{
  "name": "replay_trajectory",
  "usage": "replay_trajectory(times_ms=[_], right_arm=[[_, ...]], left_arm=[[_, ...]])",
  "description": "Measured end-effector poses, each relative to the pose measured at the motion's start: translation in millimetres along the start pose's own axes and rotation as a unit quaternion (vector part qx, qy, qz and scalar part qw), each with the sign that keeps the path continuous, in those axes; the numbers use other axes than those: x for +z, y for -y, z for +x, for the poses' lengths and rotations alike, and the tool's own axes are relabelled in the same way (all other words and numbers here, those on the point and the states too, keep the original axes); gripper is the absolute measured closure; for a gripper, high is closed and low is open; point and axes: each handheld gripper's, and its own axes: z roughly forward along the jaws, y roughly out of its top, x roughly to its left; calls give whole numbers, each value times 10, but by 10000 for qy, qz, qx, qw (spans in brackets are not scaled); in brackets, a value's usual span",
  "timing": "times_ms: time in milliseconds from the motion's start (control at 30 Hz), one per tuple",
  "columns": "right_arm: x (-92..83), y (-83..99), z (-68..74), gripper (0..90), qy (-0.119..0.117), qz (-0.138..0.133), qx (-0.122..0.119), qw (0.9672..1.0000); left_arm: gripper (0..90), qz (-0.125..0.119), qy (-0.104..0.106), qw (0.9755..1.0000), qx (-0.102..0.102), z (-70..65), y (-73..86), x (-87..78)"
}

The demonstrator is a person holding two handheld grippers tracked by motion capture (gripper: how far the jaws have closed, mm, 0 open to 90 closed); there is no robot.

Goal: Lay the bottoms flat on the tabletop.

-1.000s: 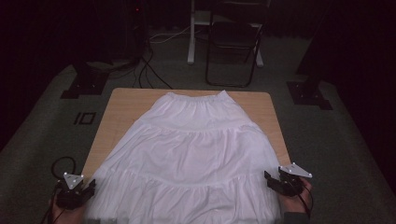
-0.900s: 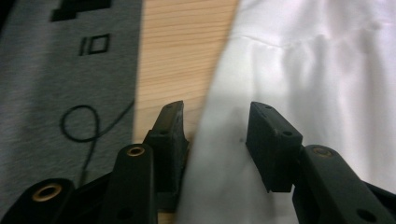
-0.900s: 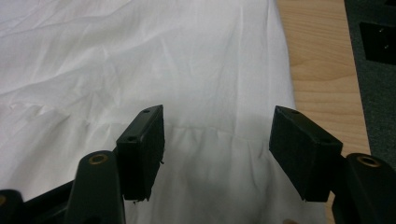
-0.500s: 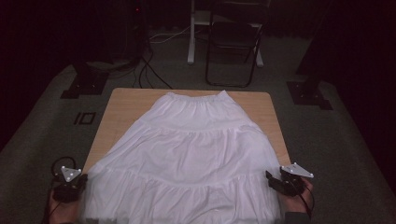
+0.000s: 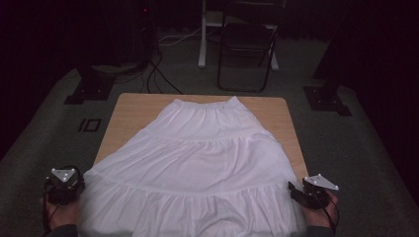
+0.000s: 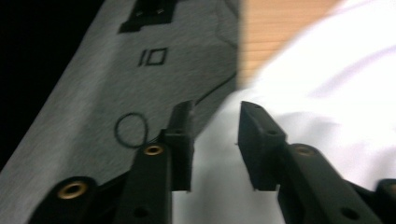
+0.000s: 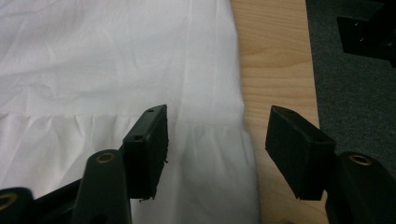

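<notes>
Skirt (image 5: 197,168) between left hand-held gripper (image 6: 215,140) jaws

The high view is dim: the room behind the table (image 5: 128,113) sinks into near black, and light from above falls mainly on the skirt (image 5: 197,168), which glows pale without detail. Its near hem is soft and smeared. The left gripper view is blurred throughout, the skirt (image 6: 327,93) blown out to flat white, the floor grainy and black at the left edge. The right gripper view is sharper and brighter; cloth creases and wood grain read clearly, while the jaws are slightly soft.
</notes>
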Motion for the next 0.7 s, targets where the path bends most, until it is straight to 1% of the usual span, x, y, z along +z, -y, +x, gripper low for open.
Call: replay_trajectory(times_ms=[100, 167, 233, 300, 367, 433, 467, 500, 533, 600, 667, 700], right_arm=[[-25, 24, -18, 454, 57, 80, -30, 9999], [-50, 45, -27, 498, 90, 118, -24, 9999], [-75, 69, -42, 532, 148, 183, -39, 9997], [-98, 100, -57, 567, 179, 248, -11, 9995], [-121, 137, -68, 574, 165, 326, 23, 9993], [-146, 177, -70, 552, 153, 397, 39, 9991], [-146, 177, -70, 552, 153, 397, 39, 9991], [-158, 198, -70, 528, 141, 444, 70, 9989], [-174, 235, -71, 502, 102, 519, 137, 9985], [-185, 273, -74, 480, 45, 622, 206, 9978], [-209, 291, -68, 473, 12, 549, 243, 9982], [-215, 288, -66, 470, 30, 588, 251, 9980]], left_arm=[[615, -135, 202, 9996, 134, -211, -11, -49], [609, -245, 455, 9985, 191, -351, -15, -77], [608, -285, 671, 9968, 318, -485, -22, -93], [606, -346, 954, 9944, 296, -598, -20, -92], [604, -355, 1130, 9924, 330, -697, -8, -74], [600, -312, 1307, 9904, 326, -771, 19, -45], [594, -312, 1307, 9904, 326, -771, 19, -45], [594, -252, 1428, 9887, 383, -826, 46, -22], [587, -196, 1474, 9879, 440, -852, 51, -10], [579, -182, 1530, 9868, 502, -881, 50, -2], [564, -138, 1573, 9860, 533, -894, 58, 17], [561, -109, 1596, 9857, 526, -894, 64, 33]])
